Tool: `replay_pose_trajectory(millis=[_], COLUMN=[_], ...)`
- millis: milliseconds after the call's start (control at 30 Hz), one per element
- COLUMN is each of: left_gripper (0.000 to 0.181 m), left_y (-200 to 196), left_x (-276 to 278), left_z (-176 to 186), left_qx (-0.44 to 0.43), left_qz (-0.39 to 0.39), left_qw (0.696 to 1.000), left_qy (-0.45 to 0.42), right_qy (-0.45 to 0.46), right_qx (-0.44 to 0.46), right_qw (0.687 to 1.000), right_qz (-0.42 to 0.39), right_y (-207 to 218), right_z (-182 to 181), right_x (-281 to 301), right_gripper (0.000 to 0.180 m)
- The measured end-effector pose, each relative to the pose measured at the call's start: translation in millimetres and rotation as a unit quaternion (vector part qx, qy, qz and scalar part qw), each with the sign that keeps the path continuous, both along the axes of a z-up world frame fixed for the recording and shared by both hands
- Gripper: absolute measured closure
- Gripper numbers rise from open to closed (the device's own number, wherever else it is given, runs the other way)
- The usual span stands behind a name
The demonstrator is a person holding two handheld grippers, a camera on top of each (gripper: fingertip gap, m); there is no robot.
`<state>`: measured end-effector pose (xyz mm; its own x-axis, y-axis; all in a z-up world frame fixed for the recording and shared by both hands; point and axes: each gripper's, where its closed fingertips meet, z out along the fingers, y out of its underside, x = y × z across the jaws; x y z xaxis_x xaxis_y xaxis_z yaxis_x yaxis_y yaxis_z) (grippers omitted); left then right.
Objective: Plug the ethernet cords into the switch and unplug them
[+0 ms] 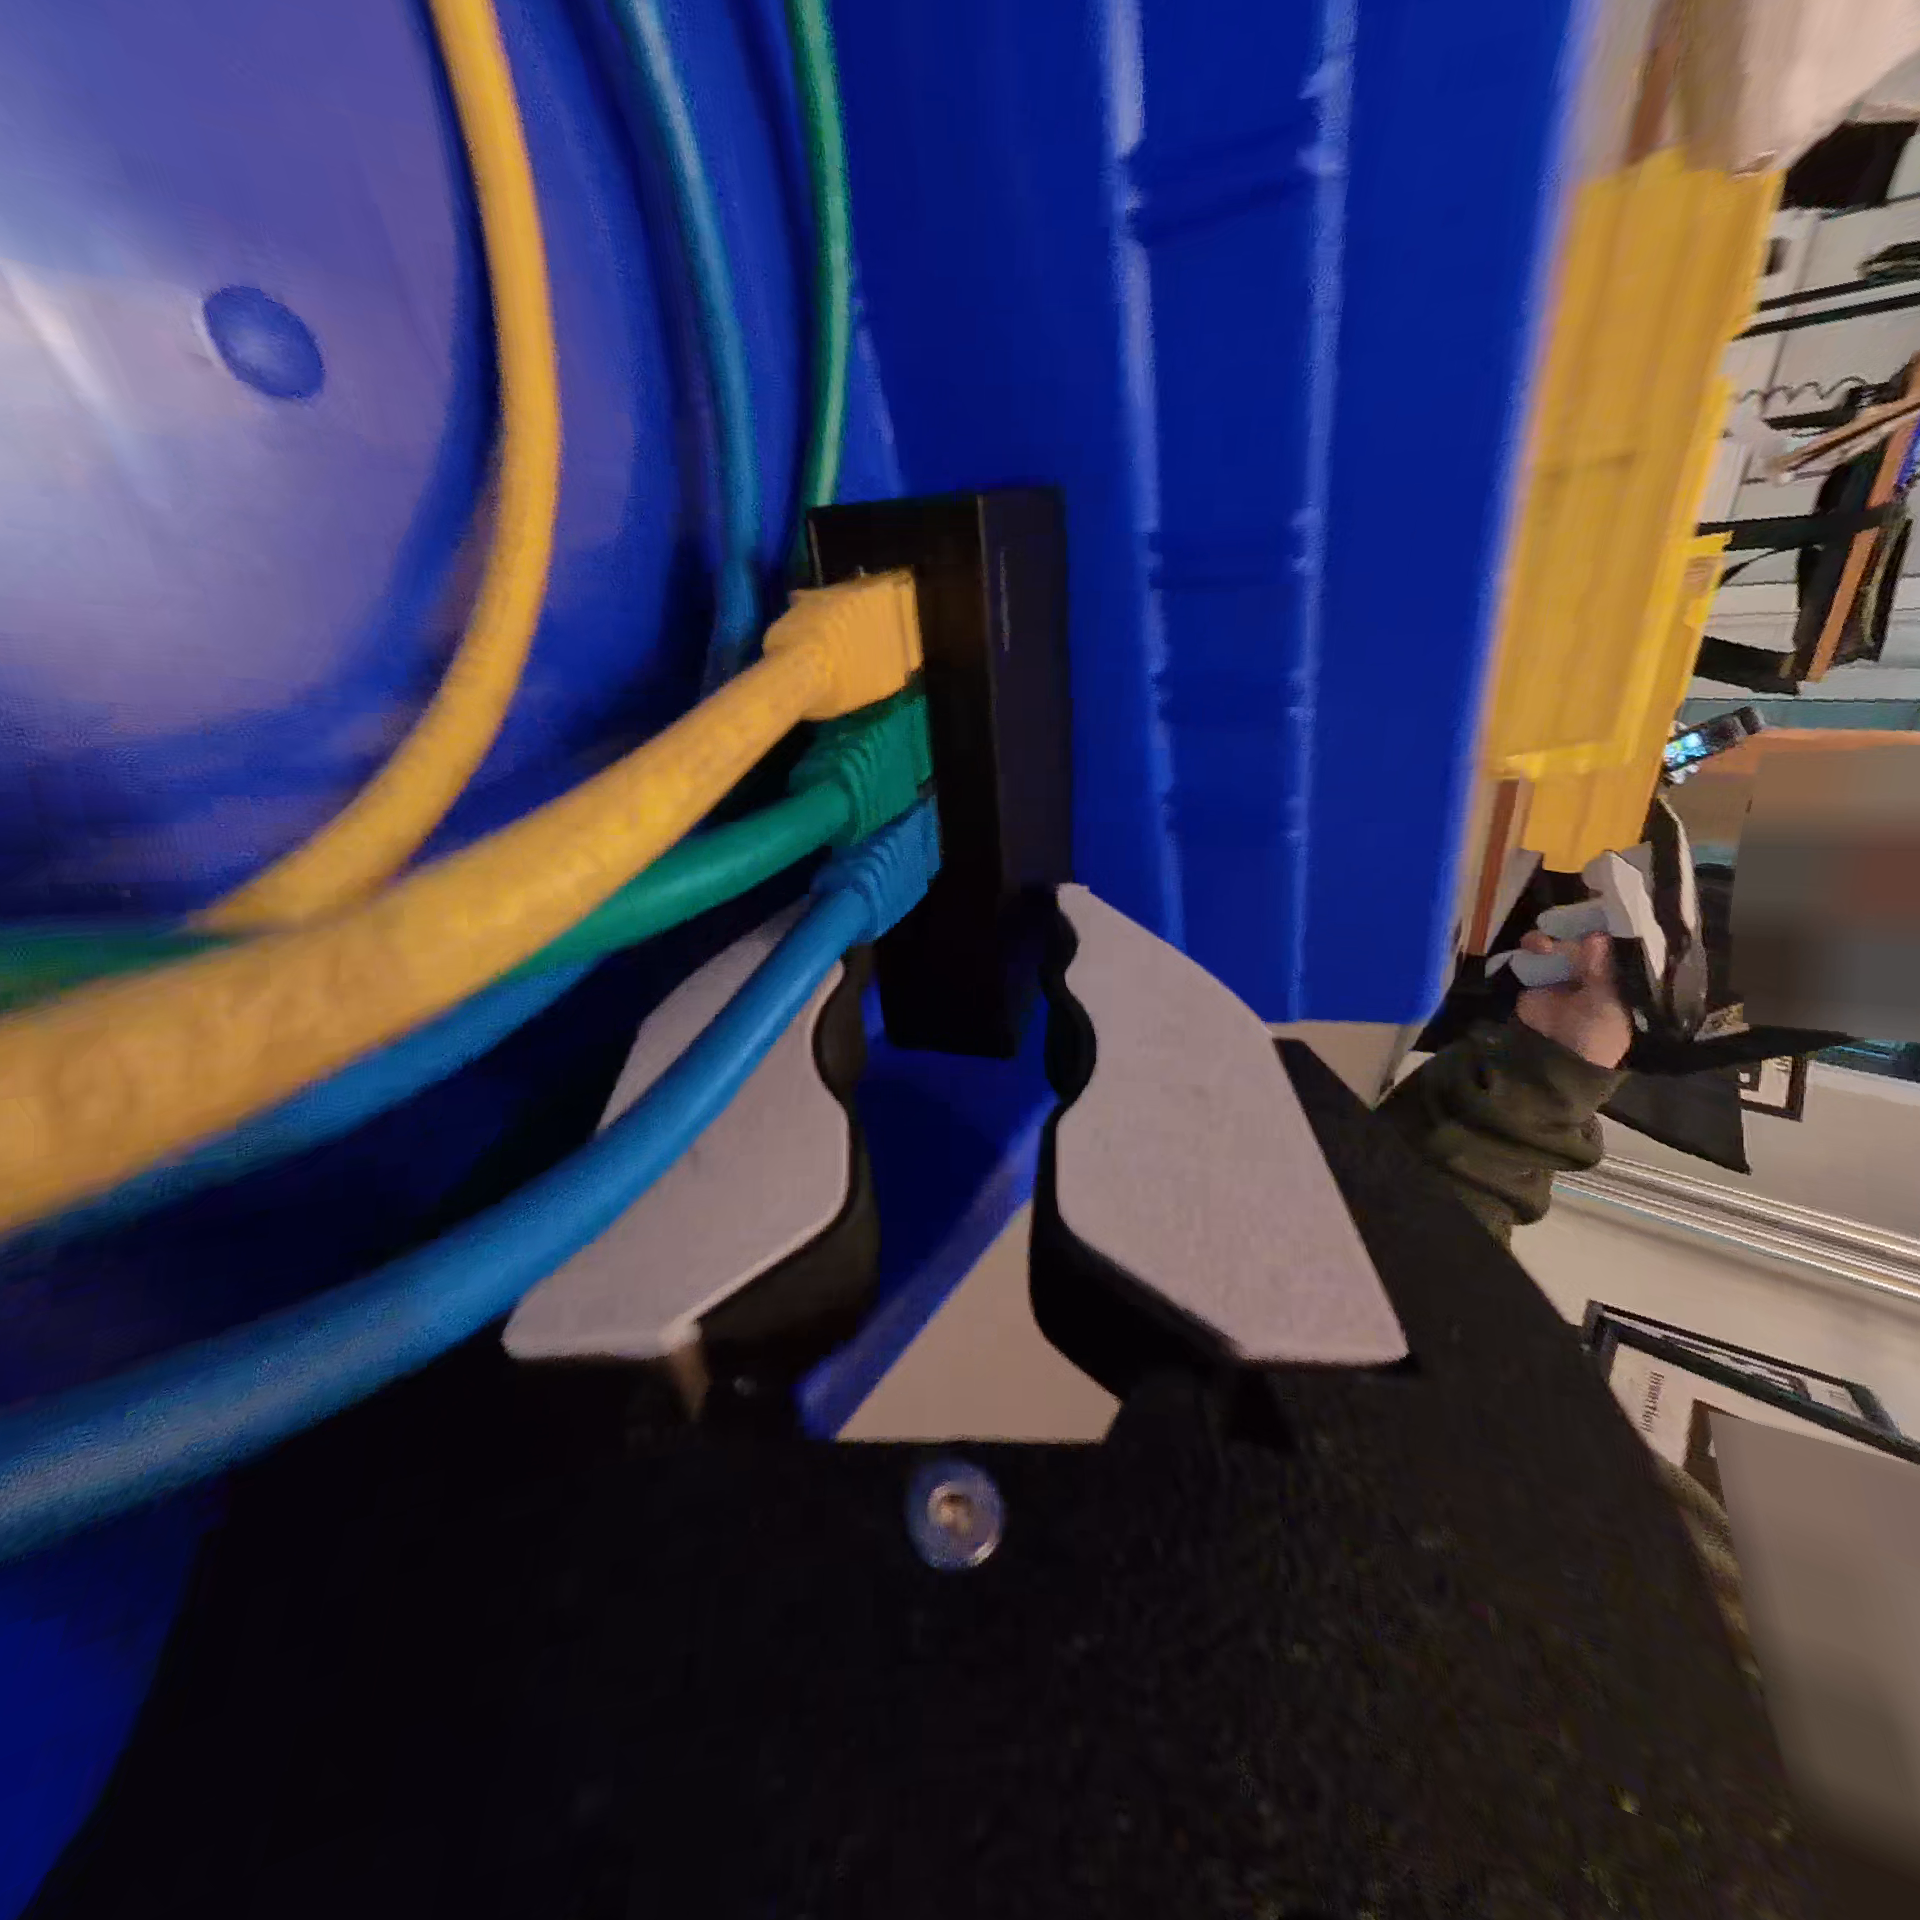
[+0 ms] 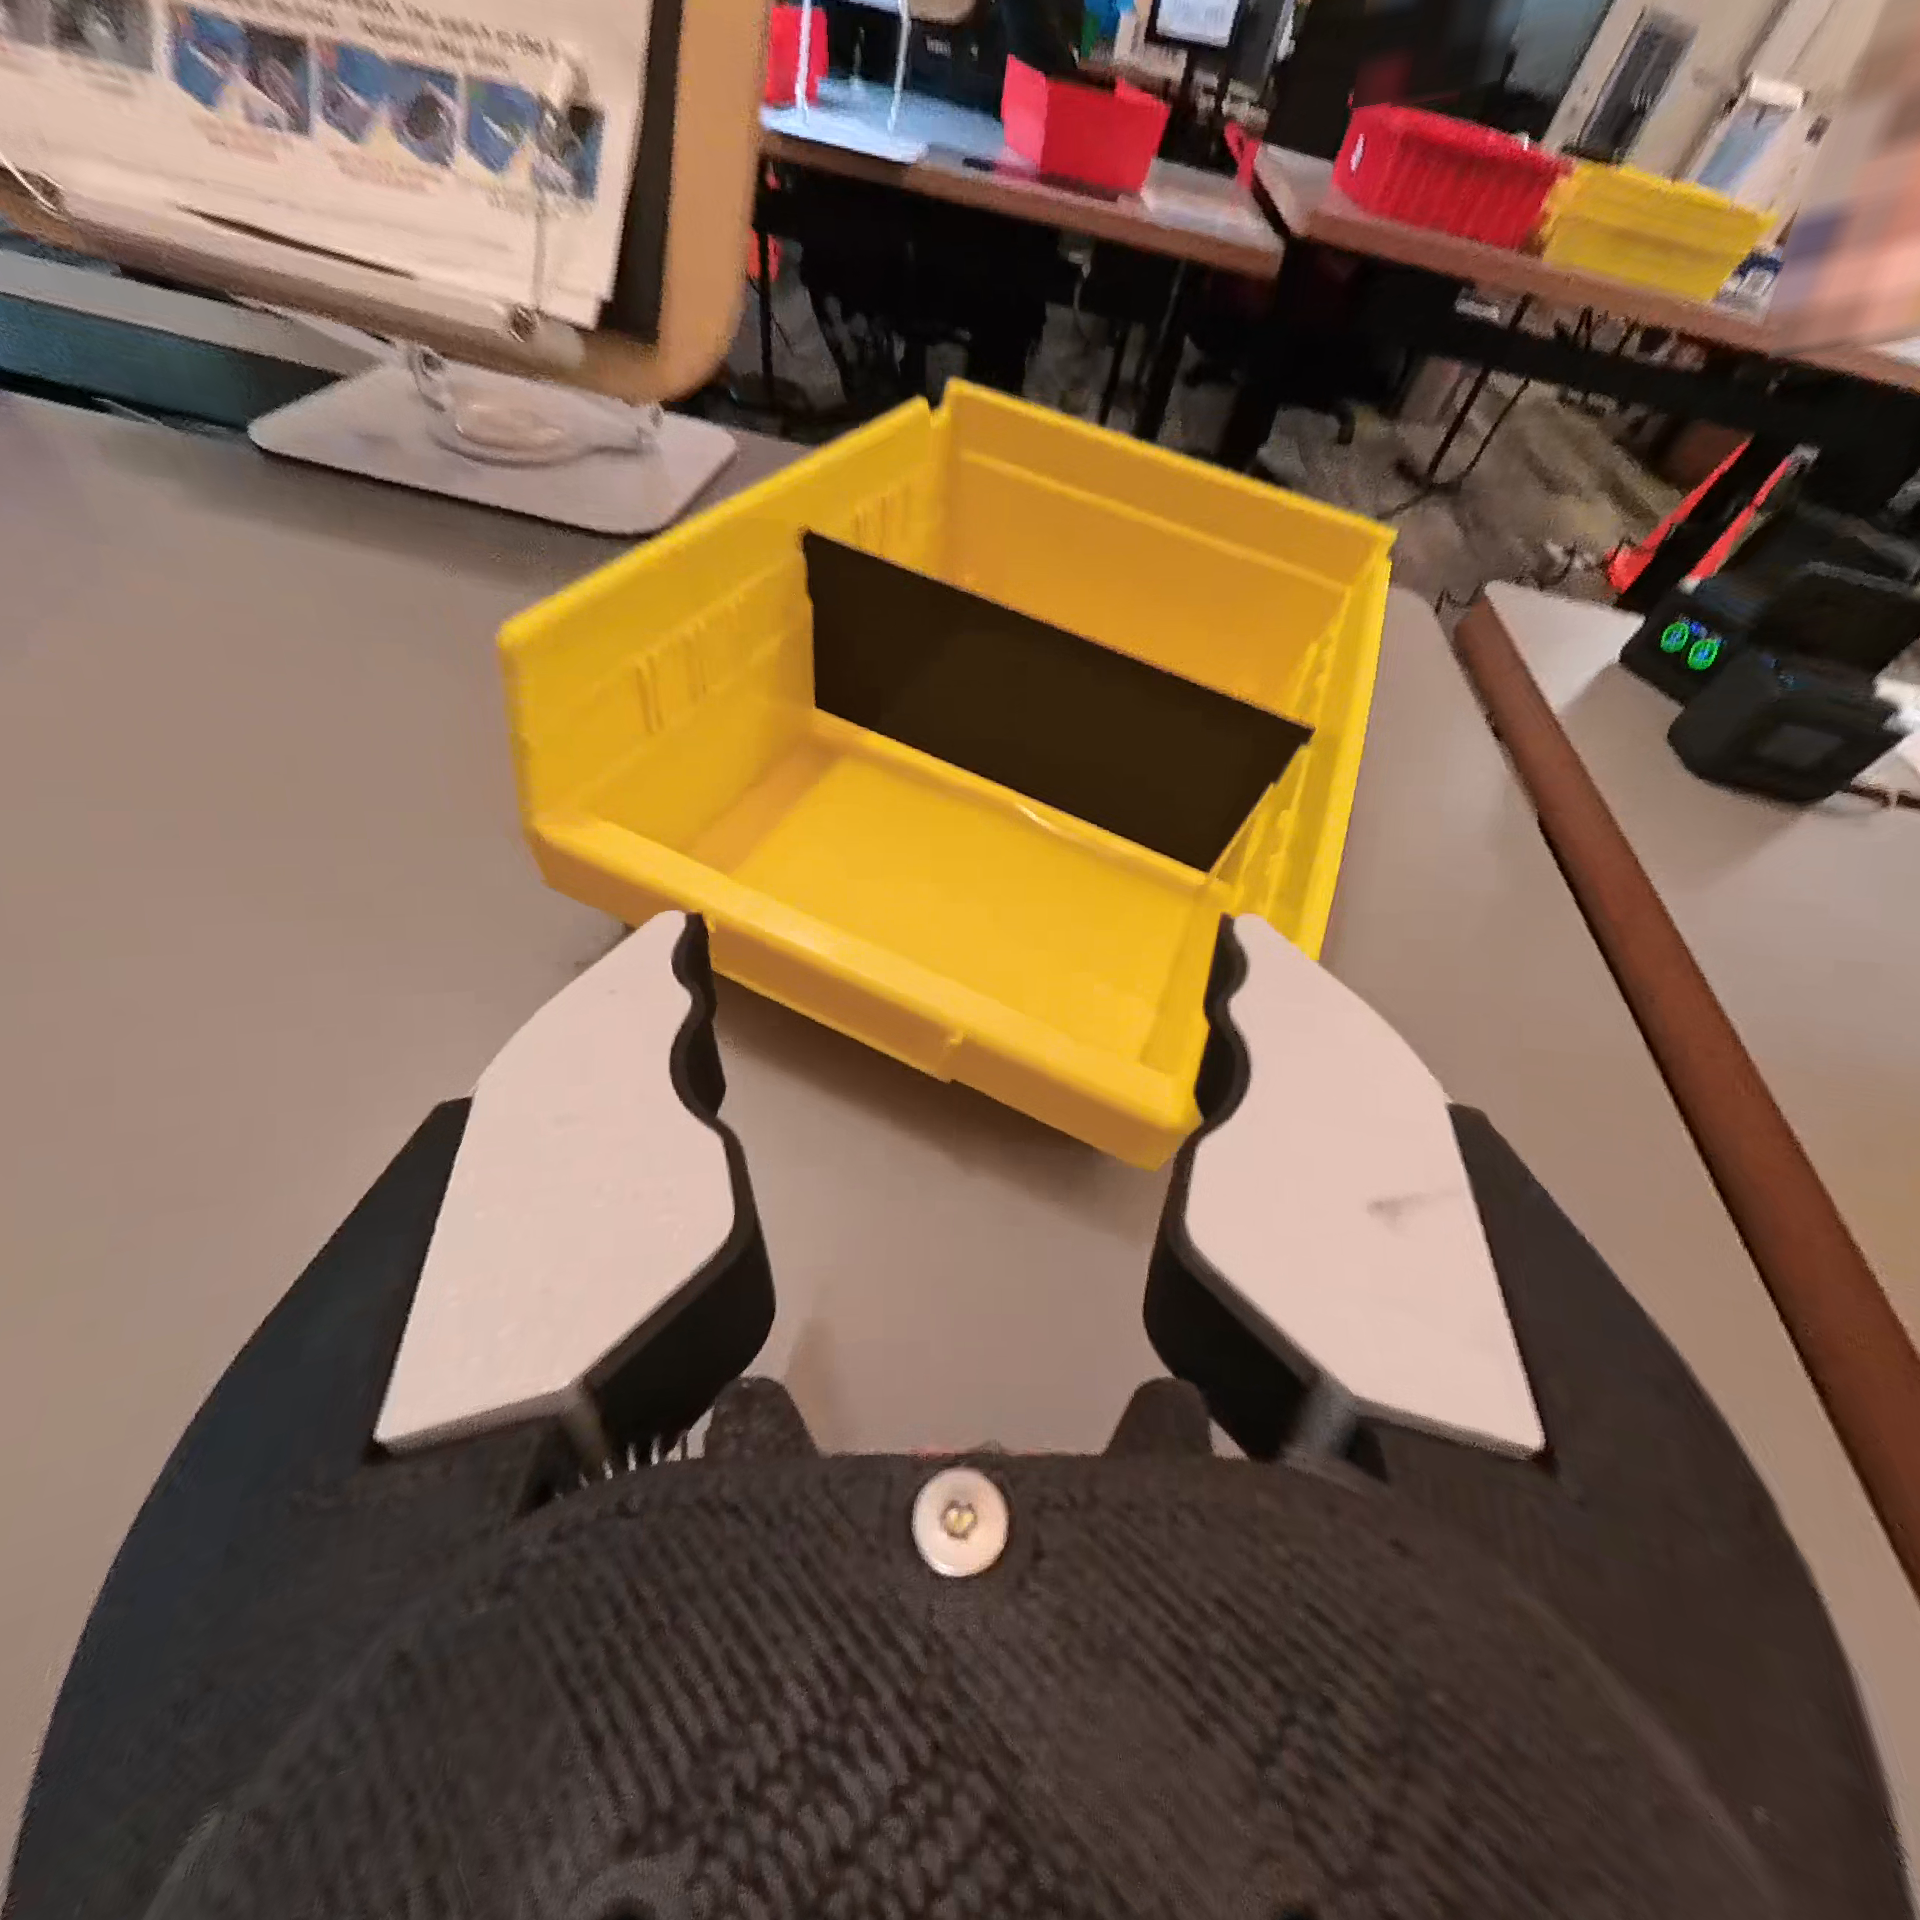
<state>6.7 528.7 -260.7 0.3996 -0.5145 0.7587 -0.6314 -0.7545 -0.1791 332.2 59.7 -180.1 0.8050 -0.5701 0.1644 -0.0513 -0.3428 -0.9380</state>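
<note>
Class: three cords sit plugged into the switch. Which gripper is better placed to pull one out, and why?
Probably right: it is open and empty, though facing a yellow bin. Left is shut on the switch, steadying it.

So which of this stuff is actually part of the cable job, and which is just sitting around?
Part of the job:
black switch, gripped by the left gripper
yellow cord, green cord and blue cord, all plugged in
right gripper, open and empty

Just lying about:
blue bin
yellow bin with its black divider
document stand
</note>
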Motion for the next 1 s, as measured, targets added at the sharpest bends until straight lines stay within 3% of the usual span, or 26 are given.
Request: replay_pose_trajectory(millis=[33, 167, 333, 467, 567, 633, 733, 867, 900, 1000], left_gripper=[0.151, 0.153, 0.153, 0.154, 0.154, 0.154, 0.154, 0.155, 0.155, 0.155], left_y=[0.5, -3.9, -28.1, -65.5, -109.1, -139.0, -187.6, -242.8, -253.4, -276.3], left_x=[-1.0, -9.6, -16.0, -22.6, -24.1, -21.1, -13.2, 2.4, 5.9, 17.0], left_z=[10.5, 63.1, 159.0, 239.6, 275.3, 274.0, 244.0, 174.6, 151.4, 116.3], left_qx=[0.02, 0.119, 0.234, 0.319, 0.321, 0.307, 0.255, 0.17, 0.153, 0.086], left_qz=[-0.003, -0.031, -0.067, -0.099, -0.132, -0.169, -0.231, -0.287, -0.301, -0.307], left_qw=[1.0, 0.991, 0.963, 0.926, 0.914, 0.911, 0.912, 0.917, 0.919, 0.925], left_qy=[-0.016, -0.047, -0.113, -0.175, -0.21, -0.216, -0.225, -0.219, -0.203, -0.207], right_qy=[-0.009, -0.009, -0.002, 0.001, 0.016, 0.044, 0.116, 0.256, 0.302, 0.429], right_qx=[0.003, 0.023, 0.055, 0.071, 0.107, 0.144, 0.172, 0.172, 0.171, 0.167], right_qw=[1.0, 0.998, 0.989, 0.975, 0.959, 0.941, 0.897, 0.858, 0.842, 0.781], right_qz=[0.007, 0.054, 0.136, 0.21, 0.262, 0.303, 0.391, 0.411, 0.414, 0.421], right_y=[1.4, 15.6, 44.2, 63.8, 76.7, 88.0, 110.9, 153.2, 162.9, 180.5], right_z=[6.5, 25.1, 43.2, 57.1, 73.7, 84.4, 79.0, 27.5, 13.0, -17.6], right_x=[-4.3, -28.6, -72.2, -114.9, -151.7, -183.7, -244.3, -292.3, -300.5, -317.4], right_gripper=[0.089, 0.09, 0.093, 0.095, 0.099, 0.106, 0.114, 0.112, 0.109, 0.12])
